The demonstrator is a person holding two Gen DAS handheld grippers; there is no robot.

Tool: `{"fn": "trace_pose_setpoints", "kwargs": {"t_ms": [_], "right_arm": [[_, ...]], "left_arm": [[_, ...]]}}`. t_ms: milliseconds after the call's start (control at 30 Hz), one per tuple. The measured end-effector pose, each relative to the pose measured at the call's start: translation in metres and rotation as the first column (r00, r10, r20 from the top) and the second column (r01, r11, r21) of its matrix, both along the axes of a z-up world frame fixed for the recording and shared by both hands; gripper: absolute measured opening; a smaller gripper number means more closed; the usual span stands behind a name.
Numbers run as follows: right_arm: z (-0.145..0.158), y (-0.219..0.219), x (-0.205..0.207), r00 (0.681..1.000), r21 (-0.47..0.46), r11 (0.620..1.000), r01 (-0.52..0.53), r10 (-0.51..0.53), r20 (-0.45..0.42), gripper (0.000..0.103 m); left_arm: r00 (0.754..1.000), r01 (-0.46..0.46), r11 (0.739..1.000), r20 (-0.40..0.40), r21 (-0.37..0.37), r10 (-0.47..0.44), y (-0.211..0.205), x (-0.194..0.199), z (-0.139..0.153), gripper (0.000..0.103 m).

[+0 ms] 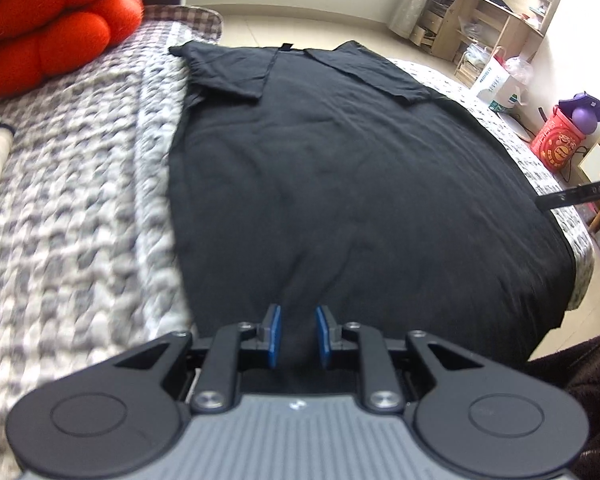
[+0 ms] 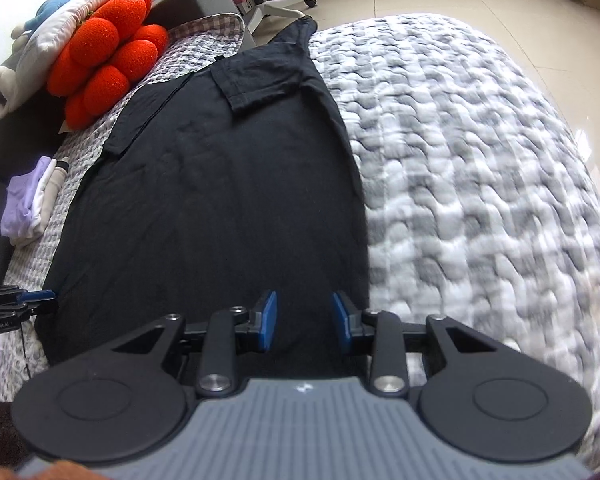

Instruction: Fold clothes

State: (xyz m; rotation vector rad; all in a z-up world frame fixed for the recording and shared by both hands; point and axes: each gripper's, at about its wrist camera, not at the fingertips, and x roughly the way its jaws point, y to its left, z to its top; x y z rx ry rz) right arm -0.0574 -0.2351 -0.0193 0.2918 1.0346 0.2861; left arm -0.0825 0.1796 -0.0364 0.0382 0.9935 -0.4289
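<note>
**Black tee laid out flat, both grippers parked at the hem**

While the black T-shirt (image 1: 340, 168) lies spread out on the grey-and-white quilted bedspread (image 1: 80, 200) with both short sleeves folded in over the chest, the two grippers sit at its near hem. The left gripper (image 1: 298, 336) has its blue pads apart over the fabric, nothing pinched between them. Same deal with the right gripper (image 2: 304, 320), jaws spread a bit wider, hovering near the shirt's right edge. A red puffy cushion (image 2: 108, 56) sits up by the collar end, and a small stack of folded clothes (image 2: 32, 200) rests off to the left side.
</note>
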Motion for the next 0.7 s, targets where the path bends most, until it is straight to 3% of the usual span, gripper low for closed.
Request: {"fn": "trace_pose_setpoints", "kwargs": {"t_ms": [200,600,700], "right_arm": [[0.000,-0.013,-0.023,1.000,0.032,0.999,0.009,-0.008,-0.012,0.038],[-0.005,-0.024,-0.058,0.998,0.064,0.996,-0.058,0.058,-0.011,0.044],[-0.005,-0.030,-0.065,0.998,0.076,0.995,-0.061,0.063,-0.021,0.044]], "left_arm": [[1.000,-0.015,1.000,-0.015,-0.021,0.015,0.020,-0.026,-0.001,0.022],[0.997,-0.009,1.000,-0.073,-0.006,0.009,0.044,-0.067,-0.034,0.025],[0.998,0.010,1.000,-0.070,-0.013,-0.010,0.045,-0.071,-0.041,0.033]]}}
